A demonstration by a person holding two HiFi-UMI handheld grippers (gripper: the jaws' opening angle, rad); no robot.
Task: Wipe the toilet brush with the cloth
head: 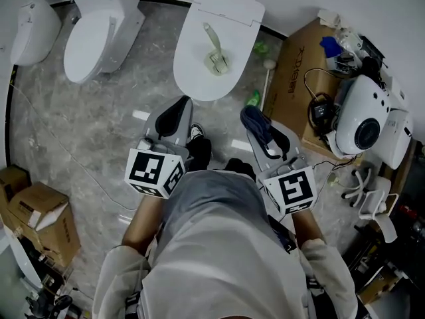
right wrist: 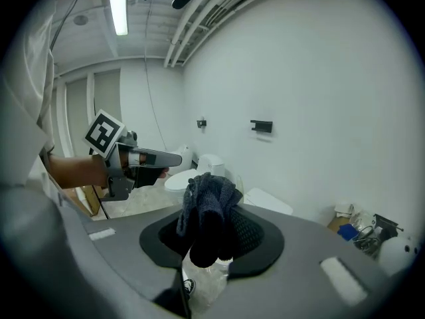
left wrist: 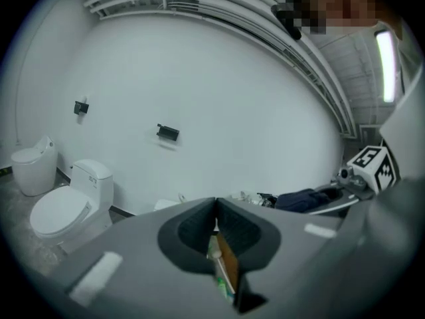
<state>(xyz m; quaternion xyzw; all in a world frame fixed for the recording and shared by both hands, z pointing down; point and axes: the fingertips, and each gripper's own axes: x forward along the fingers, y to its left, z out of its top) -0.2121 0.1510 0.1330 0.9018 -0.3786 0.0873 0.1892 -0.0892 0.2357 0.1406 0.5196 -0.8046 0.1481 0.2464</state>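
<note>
Filling the lower middle of the head view, the person's torso [head: 212, 244] stands over a grey marbled floor [head: 99, 131]. Along the top edge sit two white toilets: one at upper left [head: 99, 38], and one with a closed lid [head: 199, 78] at upper centre. A cardboard box [head: 292, 78] lies to the right of it. The left gripper [head: 178, 110] points at the closed toilet from centre left, its jaws pressed together with nothing between them. The right gripper [head: 264, 137], centre right, has its jaws clamped on a bunched dark blue cloth [head: 254, 120]. The pale green toilet brush [head: 215, 50] lies on the closed lid, apart from both grippers.
</note>
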